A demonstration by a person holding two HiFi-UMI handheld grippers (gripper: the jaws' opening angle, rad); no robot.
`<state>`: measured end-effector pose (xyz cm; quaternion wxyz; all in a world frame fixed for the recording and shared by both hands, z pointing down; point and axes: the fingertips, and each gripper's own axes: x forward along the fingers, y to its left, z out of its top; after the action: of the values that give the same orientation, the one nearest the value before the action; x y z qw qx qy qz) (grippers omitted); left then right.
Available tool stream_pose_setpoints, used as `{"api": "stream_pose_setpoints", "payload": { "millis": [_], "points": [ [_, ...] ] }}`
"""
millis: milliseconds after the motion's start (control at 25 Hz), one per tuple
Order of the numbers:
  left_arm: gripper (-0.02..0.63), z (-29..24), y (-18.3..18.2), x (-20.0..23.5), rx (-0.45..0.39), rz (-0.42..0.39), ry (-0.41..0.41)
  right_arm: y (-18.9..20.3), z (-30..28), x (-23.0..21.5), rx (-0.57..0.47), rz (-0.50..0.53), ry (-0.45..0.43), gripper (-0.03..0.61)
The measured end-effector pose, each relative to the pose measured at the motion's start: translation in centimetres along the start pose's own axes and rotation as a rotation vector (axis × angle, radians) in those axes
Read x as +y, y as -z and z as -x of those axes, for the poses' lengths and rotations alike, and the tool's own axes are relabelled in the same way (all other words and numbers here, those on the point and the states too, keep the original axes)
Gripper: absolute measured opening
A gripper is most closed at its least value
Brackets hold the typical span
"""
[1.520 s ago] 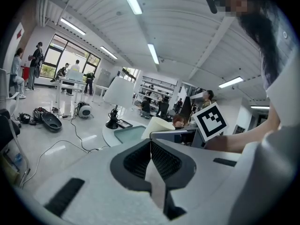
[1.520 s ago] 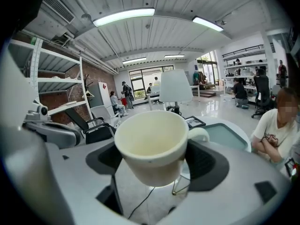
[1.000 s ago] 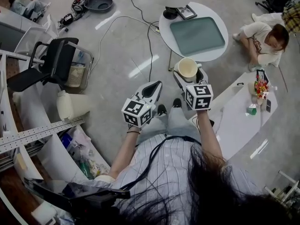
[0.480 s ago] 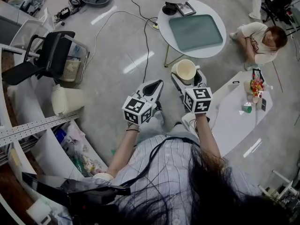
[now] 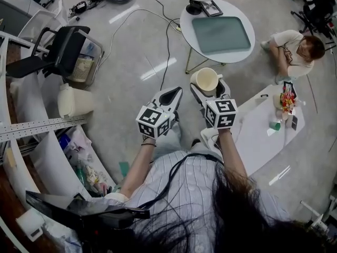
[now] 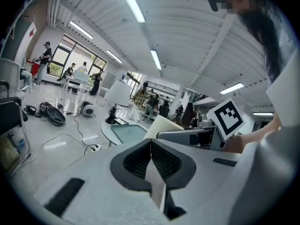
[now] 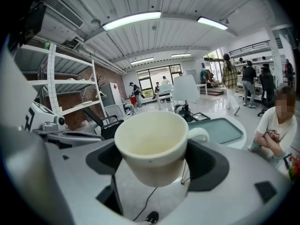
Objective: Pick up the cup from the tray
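Note:
My right gripper [image 5: 208, 87] [image 7: 152, 165] is shut on a cream cup [image 5: 206, 80] [image 7: 152, 146], held upright in the air, its handle pointing away from me. The cup looks empty inside. The grey-green tray [image 5: 221, 34] [image 7: 220, 128] lies bare on a round white table [image 5: 200, 21], well beyond the cup. My left gripper [image 5: 167, 97] [image 6: 151, 161] is shut with nothing between its jaws, level with the right one and just to its left. In the left gripper view the cup [image 6: 161, 127] shows above the right gripper's body, with the tray [image 6: 129, 132] behind.
A person sits on the floor [image 5: 295, 49] right of the round table. A low white table [image 5: 260, 130] with small items stands at my right. A black chair [image 5: 58, 54], a basket, a white bin [image 5: 73, 100] and curved shelving fill the left. Cables [image 5: 158, 15] cross the floor.
Both grippers and the held cup keep their places in the head view while the room shifts slightly; the round table and tray now sit a little farther off.

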<state>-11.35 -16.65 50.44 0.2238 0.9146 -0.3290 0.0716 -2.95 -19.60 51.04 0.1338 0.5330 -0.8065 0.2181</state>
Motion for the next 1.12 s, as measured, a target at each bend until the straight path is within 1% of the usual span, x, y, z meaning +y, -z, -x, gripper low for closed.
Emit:
{"api": "stream_pose_setpoints", "payload": {
  "millis": [320,760,1120],
  "points": [
    [0.012,1.2,1.4,-4.5,-0.037,-0.002,-0.051,2.2,5.1,-0.1,-0.004,0.025,-0.048,0.394],
    [0.012,3.3,5.9,-14.2,-0.053,-0.014,-0.089,7.5,14.6,-0.8,0.009,0.045,-0.103,0.394],
    [0.012,6.0,8.4,-19.0,-0.064,-0.024,-0.119,11.3,20.4,0.1,0.019,0.054,-0.136,0.394]
  ]
}}
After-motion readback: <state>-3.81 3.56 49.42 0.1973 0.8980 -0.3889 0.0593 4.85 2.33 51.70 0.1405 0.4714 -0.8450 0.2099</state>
